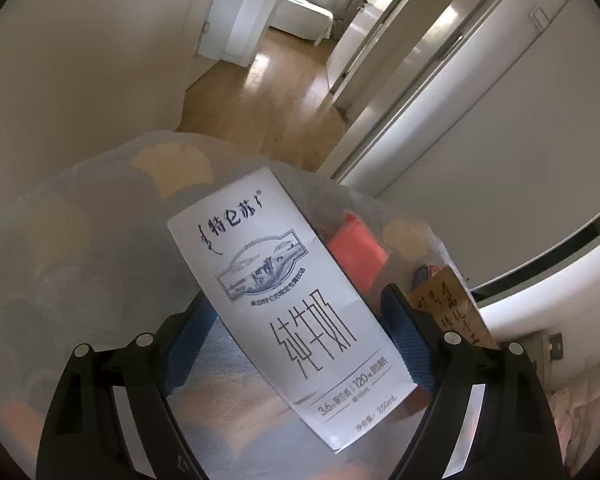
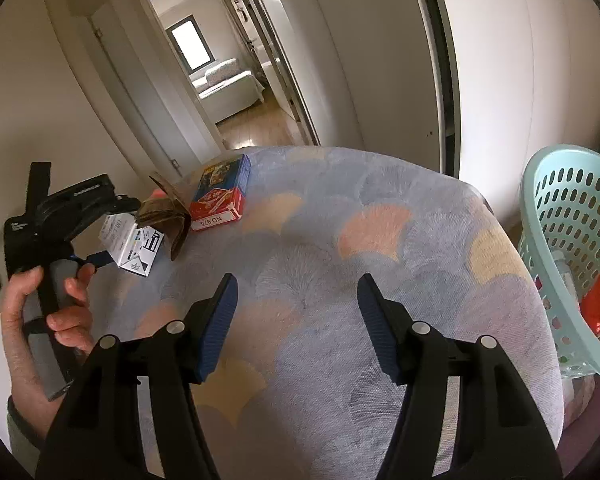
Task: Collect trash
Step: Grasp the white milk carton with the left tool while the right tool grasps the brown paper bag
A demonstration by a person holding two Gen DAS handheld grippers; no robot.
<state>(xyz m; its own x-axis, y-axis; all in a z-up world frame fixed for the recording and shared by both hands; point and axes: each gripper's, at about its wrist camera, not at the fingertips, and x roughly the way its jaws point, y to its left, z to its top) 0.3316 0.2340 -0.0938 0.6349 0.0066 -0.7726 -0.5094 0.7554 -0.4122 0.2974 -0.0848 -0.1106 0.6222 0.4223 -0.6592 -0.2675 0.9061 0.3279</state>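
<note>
Left gripper (image 1: 296, 344) is closing its blue pads on the white milk carton (image 1: 288, 300), gripping across the lower body with the top leaning toward 11 o'clock over the patterned table cover (image 2: 340, 264). Right gripper (image 2: 296, 320) is hanging wide open and holding nothing, with the mint basket (image 2: 568, 256) at its 3 o'clock. Judgement: carton is likely empty, so light, with thin slick walls that dent; holding across the narrow faces mid-body is suiting it best.
</note>
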